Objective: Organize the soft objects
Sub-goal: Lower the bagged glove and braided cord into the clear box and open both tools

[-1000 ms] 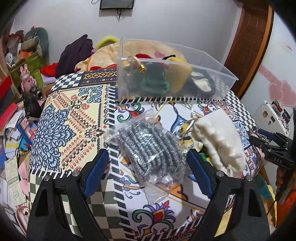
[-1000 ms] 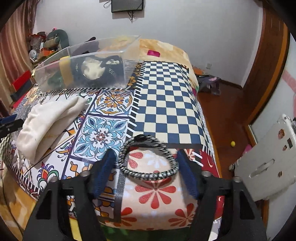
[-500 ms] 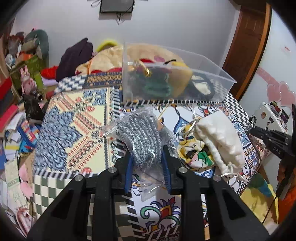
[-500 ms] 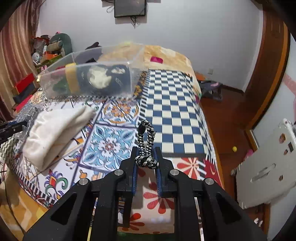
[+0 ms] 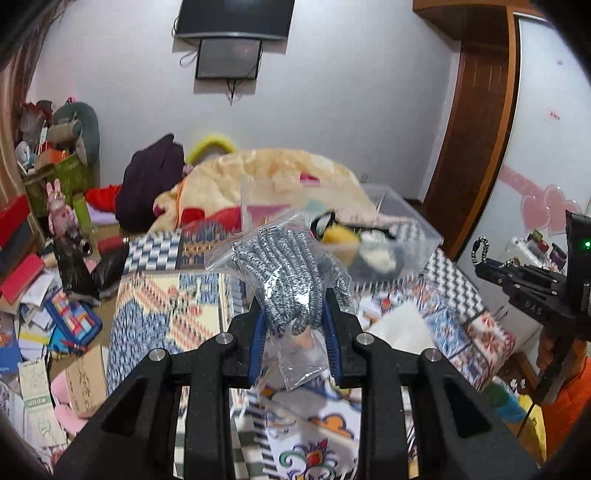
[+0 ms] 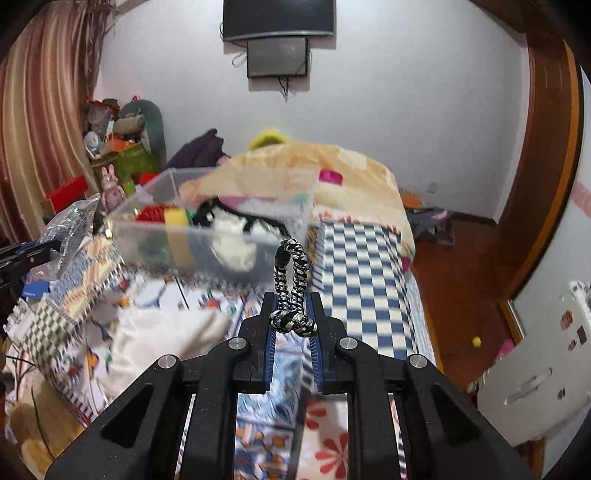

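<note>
Now bagged knit gloves (image 5: 291, 280) being clenched by left tool (image 5: 295, 328), braided bracelet (image 6: 291, 291) by right tool (image 6: 291, 325), both above bed; clear bin (image 6: 207, 236) already part-filled; cream cloth (image 6: 162, 339) being left on bedspread (image 6: 362, 266).

I am working in a lived-in home bedroom: a bed (image 6: 365, 258) under a patterned patchwork cover, a peach quilt (image 6: 295, 173) heaped at its far end, a wall-mounted television (image 6: 279, 16), striped curtains (image 6: 40, 110) left, plush toys (image 5: 68, 125) piled far left.

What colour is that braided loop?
Black and white speckled braided loop, clearest in the right wrist view.
</note>
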